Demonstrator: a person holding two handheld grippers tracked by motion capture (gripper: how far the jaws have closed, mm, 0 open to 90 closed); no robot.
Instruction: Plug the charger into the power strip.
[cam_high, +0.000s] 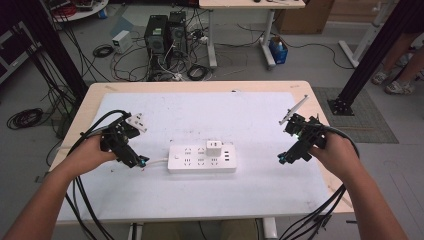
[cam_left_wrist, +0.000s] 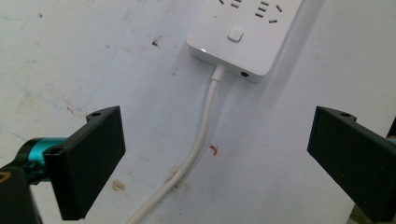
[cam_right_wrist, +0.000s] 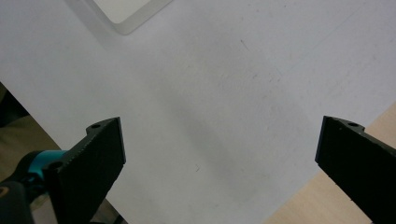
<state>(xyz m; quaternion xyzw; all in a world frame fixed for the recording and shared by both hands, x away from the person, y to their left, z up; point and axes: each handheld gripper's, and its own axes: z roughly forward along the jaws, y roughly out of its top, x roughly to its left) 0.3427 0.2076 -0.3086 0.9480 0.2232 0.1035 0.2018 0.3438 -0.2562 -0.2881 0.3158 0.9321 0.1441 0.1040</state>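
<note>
A white power strip (cam_high: 202, 158) lies mid-surface, a white plug (cam_high: 214, 148) seated in it. Left tongs (cam_high: 141, 162) hang apart over its cord (cam_left_wrist: 198, 144); right tongs (cam_high: 282, 159), apart too, hover seemingly just above the white mat (cam_high: 270, 190).

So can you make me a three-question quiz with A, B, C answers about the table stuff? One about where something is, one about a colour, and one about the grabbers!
1. Where does the power strip lie?
A. between the two grippers
B. on the floor
C. under the table

2. What colour is the adapter plugged into the strip?
A. red
B. white
C. green

3. How does the left gripper stand?
A. shut on the cord
B. shut on nothing
C. open

Answers: 1 A, the high view shows it on the mat midway between them. 2 B, it matches the strip. 3 C, its jaws stand wide apart with the cord lying free between them.
</note>
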